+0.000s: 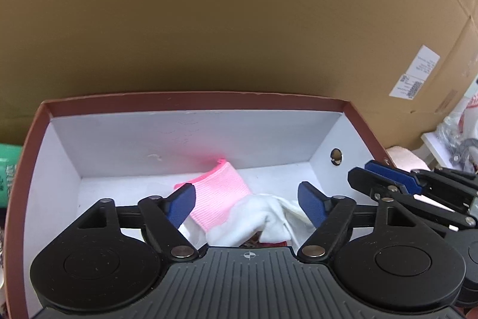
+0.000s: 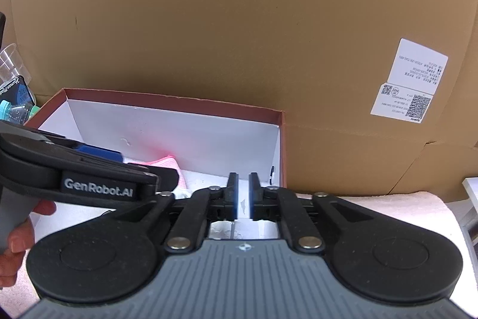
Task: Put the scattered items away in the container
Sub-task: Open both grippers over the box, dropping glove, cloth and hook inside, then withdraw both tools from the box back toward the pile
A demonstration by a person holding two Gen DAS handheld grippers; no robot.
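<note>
Pink-cuffed white glove (image 1: pixel 239 211) in box (image 1: pixel 191 136): soft, light, limp, best pinched at cuff; left tongs (image 1: pixel 248 204) wide, right tongs (image 2: pixel 243 196) narrow, empty.

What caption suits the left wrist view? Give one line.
Open left claw over a pink-and-white glove lying inside the shoebox.

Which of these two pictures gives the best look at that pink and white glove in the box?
The left wrist view. There the glove lies in plain sight on the floor of the box, between the open left gripper fingers. In the right wrist view only a pink strip peeks out behind the other gripper's black body.
</note>
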